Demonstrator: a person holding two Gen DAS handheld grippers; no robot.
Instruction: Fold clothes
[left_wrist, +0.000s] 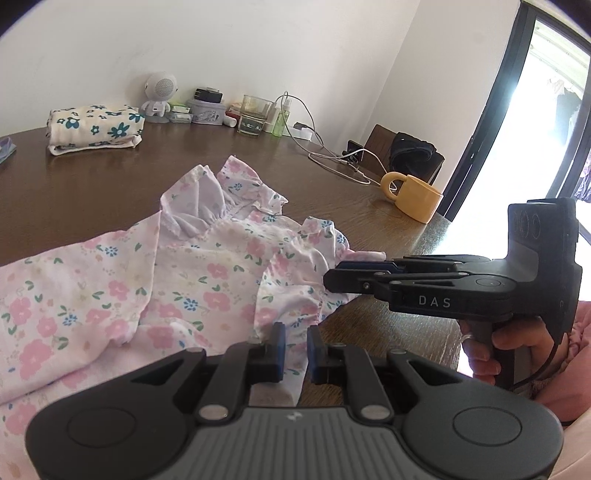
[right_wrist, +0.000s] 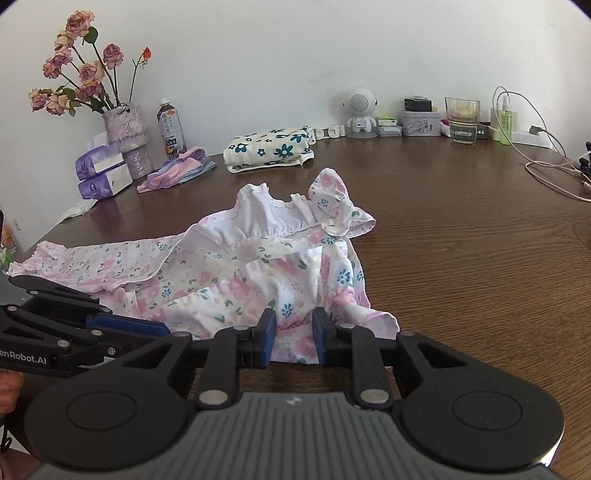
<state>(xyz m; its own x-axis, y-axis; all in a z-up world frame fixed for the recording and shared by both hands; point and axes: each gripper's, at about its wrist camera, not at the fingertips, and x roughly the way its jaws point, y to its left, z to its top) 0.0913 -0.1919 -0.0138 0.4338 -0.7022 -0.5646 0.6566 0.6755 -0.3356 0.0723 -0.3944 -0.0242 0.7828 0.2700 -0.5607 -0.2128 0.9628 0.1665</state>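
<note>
Both grippers work the near hem of the pink dress on the table, presumably to spread it flat; the left gripper stands narrow, fabric between its pads, grip uncertain. The right gripper is narrow too, cloth in its gap; the folded garment sits well apart.

Garment mid-table, folded cloth behind it, mug right

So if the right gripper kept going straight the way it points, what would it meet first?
The pink floral garment: the right gripper already has its near edge between the jaws, and crumpled folds lie directly ahead. Beyond that, probably the folded blue-flowered cloth, though depth is hard to judge.
</note>
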